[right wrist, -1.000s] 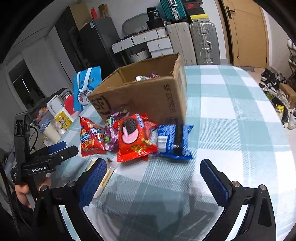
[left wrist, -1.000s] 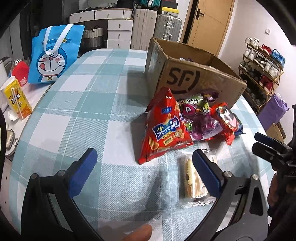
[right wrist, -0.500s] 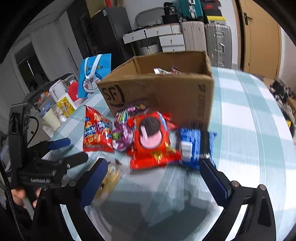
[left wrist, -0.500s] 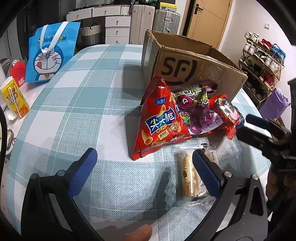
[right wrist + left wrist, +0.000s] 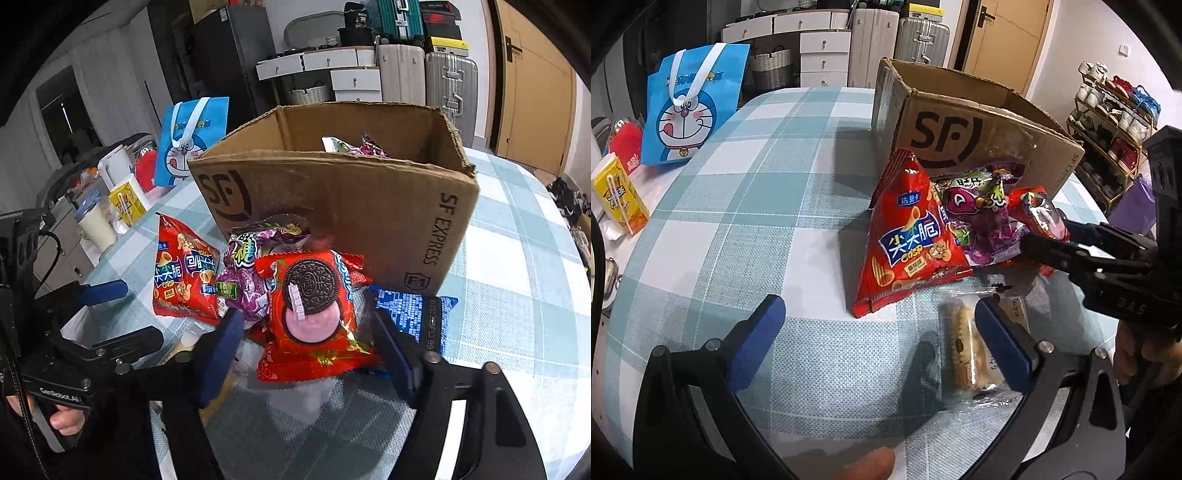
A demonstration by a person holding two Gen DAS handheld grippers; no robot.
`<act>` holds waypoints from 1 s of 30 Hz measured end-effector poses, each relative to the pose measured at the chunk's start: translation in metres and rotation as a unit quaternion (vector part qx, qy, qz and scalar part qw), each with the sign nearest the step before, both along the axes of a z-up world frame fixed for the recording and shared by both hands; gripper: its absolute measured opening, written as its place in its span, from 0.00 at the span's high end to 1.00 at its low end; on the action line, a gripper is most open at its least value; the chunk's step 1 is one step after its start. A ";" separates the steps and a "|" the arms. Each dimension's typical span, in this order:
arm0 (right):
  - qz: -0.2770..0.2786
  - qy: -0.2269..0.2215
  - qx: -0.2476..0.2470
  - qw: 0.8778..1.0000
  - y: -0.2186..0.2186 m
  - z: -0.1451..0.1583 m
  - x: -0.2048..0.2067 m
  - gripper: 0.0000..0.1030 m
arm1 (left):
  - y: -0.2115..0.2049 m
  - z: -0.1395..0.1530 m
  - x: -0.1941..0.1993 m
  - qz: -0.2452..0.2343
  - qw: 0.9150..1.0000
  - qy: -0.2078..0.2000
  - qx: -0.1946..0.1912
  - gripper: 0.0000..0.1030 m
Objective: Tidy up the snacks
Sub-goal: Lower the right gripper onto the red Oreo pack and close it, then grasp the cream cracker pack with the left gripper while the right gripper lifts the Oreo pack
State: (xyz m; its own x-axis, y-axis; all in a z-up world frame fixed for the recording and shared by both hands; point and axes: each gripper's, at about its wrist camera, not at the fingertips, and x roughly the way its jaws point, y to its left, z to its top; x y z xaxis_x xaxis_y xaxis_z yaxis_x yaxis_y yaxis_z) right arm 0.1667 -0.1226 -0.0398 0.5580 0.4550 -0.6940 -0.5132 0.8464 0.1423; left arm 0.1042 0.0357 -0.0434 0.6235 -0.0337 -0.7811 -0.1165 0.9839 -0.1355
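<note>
Checked table [image 5: 746, 229], cardboard box [image 5: 354, 206] behind snacks [image 5: 310, 310]

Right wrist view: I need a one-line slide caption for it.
Open right gripper straddles the red Oreo cookie packet lying before the brown cardboard SF box.

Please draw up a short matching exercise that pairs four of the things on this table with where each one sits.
Things:
1. red Oreo pack
2. blue cookie pack
3. red chip bag
4. clear-wrapped pastry

Places:
A. beside the right finger of the left gripper
B. between the open fingers of the right gripper
C. at the corner of the cardboard box, to the right of the Oreo pack
D. at the left end of the snack pile, by the purple candy bag

Pairs: 1-B, 2-C, 3-D, 4-A
</note>
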 end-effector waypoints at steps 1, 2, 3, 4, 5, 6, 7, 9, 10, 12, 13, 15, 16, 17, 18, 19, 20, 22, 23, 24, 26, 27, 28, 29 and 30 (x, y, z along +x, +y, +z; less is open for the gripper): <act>0.002 0.002 -0.002 1.000 0.002 -0.001 0.000 0.40 | 0.000 0.000 -0.001 0.000 1.000 0.000 0.000 0.01; 0.005 0.003 -0.005 1.000 0.003 -0.002 -0.001 0.44 | 0.000 0.001 -0.001 0.000 1.000 -0.001 -0.001 0.01; 0.007 0.003 -0.008 1.000 0.004 -0.002 -0.002 0.46 | 0.000 0.001 -0.002 0.000 1.000 -0.002 -0.001 0.01; 0.009 0.002 -0.006 1.000 0.005 -0.002 -0.005 0.47 | 0.000 0.001 -0.003 0.000 1.000 -0.002 -0.002 0.01; 0.012 0.004 -0.003 1.000 0.004 -0.002 -0.007 0.48 | 0.000 0.002 -0.003 0.001 1.000 -0.002 -0.003 0.01; 0.013 0.005 -0.001 1.000 0.003 -0.003 -0.009 0.49 | 0.000 0.002 -0.003 0.000 1.000 -0.002 -0.004 0.01; 0.013 0.005 0.000 1.000 0.002 -0.003 -0.011 0.50 | -0.001 0.002 -0.004 0.000 1.000 -0.003 -0.005 0.01; 0.009 0.015 0.011 1.000 -0.004 -0.004 -0.013 0.51 | -0.003 0.002 -0.004 -0.002 1.000 -0.003 -0.006 0.01; 0.009 0.017 0.016 1.000 -0.007 -0.004 -0.015 0.51 | -0.004 0.002 -0.005 -0.002 1.000 -0.003 -0.006 0.01; 0.007 0.022 0.023 0.999 -0.014 -0.004 -0.020 0.52 | -0.006 0.003 -0.006 -0.005 1.000 -0.006 -0.007 0.01; 0.007 0.024 0.027 0.999 -0.016 -0.004 -0.021 0.52 | -0.007 0.003 -0.007 -0.007 1.000 -0.007 -0.007 0.01; 0.003 0.035 0.035 0.999 -0.020 -0.005 -0.022 0.52 | -0.009 0.004 -0.008 -0.009 1.000 -0.008 -0.007 0.01; 0.003 0.037 0.033 0.999 -0.021 -0.006 -0.024 0.52 | -0.010 0.004 -0.008 -0.010 1.000 -0.008 -0.007 0.01; 0.003 0.037 0.029 0.999 -0.021 -0.007 -0.025 0.52 | -0.010 0.004 -0.009 -0.011 1.000 -0.008 -0.006 0.01; 0.003 0.038 0.027 0.999 -0.022 -0.007 -0.026 0.52 | -0.010 0.004 -0.009 -0.012 1.000 -0.008 -0.005 0.01; 0.004 0.041 0.026 0.999 -0.022 -0.008 -0.026 0.52 | -0.011 0.004 -0.009 -0.013 1.000 -0.007 -0.003 0.01; 0.005 0.045 0.024 0.999 -0.022 -0.010 -0.027 0.51 | -0.011 0.004 -0.009 -0.013 1.000 -0.007 -0.002 0.01; 0.009 0.049 0.022 0.999 -0.022 -0.012 -0.029 0.48 | -0.010 0.004 -0.009 -0.013 1.000 -0.007 -0.004 0.01; 0.010 0.046 0.019 0.999 -0.021 -0.012 -0.031 0.48 | -0.010 0.004 -0.009 -0.013 1.000 -0.007 -0.005 0.01; 0.010 0.042 0.013 0.999 -0.020 -0.012 -0.032 0.48 | -0.010 0.005 -0.010 -0.014 1.000 -0.007 -0.005 0.01; 0.015 0.042 0.005 0.999 -0.018 -0.013 -0.033 0.44 | -0.011 0.005 -0.010 -0.016 1.000 -0.008 -0.001 0.01; 0.020 0.045 -0.001 0.999 -0.017 -0.014 -0.034 0.43 | -0.011 0.006 -0.011 -0.016 1.000 -0.008 0.000 0.01; 0.022 0.044 -0.008 0.999 -0.016 -0.015 -0.035 0.43 | -0.010 0.006 -0.011 -0.016 1.000 -0.008 0.000 0.01; 0.025 0.043 -0.017 0.999 -0.016 -0.017 -0.036 0.43 | -0.010 0.006 -0.011 -0.016 1.000 -0.008 0.000 0.01; 0.026 0.043 -0.028 0.998 -0.015 -0.020 -0.037 0.43 | -0.011 0.005 -0.011 -0.015 1.000 -0.008 -0.001 0.01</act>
State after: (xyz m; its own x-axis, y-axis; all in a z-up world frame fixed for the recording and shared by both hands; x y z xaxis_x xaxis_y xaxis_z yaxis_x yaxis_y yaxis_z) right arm 0.1298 -0.1379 -0.0595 0.4713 0.4406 -0.7640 -0.5442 0.8270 0.1412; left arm 0.0928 0.0250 -0.0381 0.6345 -0.0542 -0.7710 -0.0845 0.9867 -0.1388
